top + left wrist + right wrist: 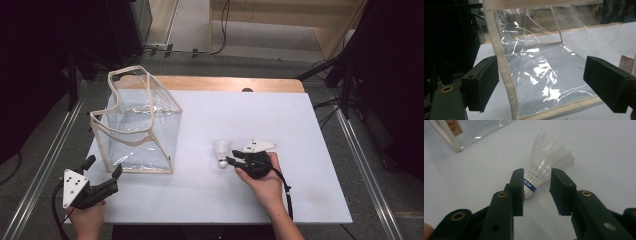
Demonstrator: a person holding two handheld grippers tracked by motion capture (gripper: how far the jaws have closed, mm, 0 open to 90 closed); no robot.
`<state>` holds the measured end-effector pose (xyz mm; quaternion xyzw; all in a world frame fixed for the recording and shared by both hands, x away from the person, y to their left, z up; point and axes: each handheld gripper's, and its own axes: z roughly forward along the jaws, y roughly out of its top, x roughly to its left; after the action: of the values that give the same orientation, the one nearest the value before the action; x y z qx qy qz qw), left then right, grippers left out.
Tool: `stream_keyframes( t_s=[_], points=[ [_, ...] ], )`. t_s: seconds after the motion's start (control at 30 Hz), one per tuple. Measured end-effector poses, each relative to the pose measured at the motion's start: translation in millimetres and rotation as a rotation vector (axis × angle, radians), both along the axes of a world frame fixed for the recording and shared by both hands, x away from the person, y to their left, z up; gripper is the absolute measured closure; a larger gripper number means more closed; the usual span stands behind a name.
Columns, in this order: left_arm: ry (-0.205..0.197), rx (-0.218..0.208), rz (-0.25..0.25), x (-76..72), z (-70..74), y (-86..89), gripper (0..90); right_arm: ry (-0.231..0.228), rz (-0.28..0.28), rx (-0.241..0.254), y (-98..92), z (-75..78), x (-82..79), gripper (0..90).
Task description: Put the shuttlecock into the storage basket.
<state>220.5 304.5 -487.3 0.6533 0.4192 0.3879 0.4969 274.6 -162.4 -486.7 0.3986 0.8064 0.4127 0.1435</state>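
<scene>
A white feathered shuttlecock (221, 151) lies on its side on the white table top (225, 200), right of a clear plastic bag (137, 125) with cream trim that stands open at the top. My right gripper (231, 156) is low over the table with its jaws apart on either side of the shuttlecock's (546, 162) cork end. One jaw is close against the cork, while a gap shows at the other, so the right gripper (537, 173) is open. My left gripper (104, 166) is open at the table's near left corner, facing the bag's (544, 65) lower side, with nothing held between the jaws of the left gripper (541, 75).
The white sheet covers a wooden table (225, 83) whose far edge shows bare. Metal rails (50, 150) run along both sides of the table, and cables (330, 107) lie on the floor to the right. Dark equipment stands at both far corners.
</scene>
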Motion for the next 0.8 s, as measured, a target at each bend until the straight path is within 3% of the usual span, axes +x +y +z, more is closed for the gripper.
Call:
stream_keyframes(
  t_s=[0.1,0.2,0.3,0.33,0.47,0.8],
  points=[
    [-0.001,0.001,0.000,0.0,0.0,-0.1,13.7,-0.003,-0.012,-0.011,0.0,-1.5,-2.1,79.8],
    [-0.002,0.001,-0.001,0.0,0.0,-0.1,13.7,0.032,-0.061,-0.026,-5.3,-8.6,5.8,86.9],
    [-0.001,-0.002,0.000,-0.1,0.0,-0.1,13.7,0.052,-0.088,-0.034,-8.6,-14.9,13.2,87.4],
    [-0.001,-0.003,0.000,0.0,0.0,0.1,13.7,0.078,-0.102,-0.029,-9.8,-20.6,19.9,87.4],
    [-0.001,-0.001,0.000,0.1,0.0,0.0,13.7,0.093,-0.102,-0.048,-3.7,-27.2,28.0,87.4],
    [-0.002,-0.004,-0.001,0.0,-0.1,0.0,13.7,0.072,-0.059,-0.043,10.7,-22.6,32.9,87.1]
  ],
)
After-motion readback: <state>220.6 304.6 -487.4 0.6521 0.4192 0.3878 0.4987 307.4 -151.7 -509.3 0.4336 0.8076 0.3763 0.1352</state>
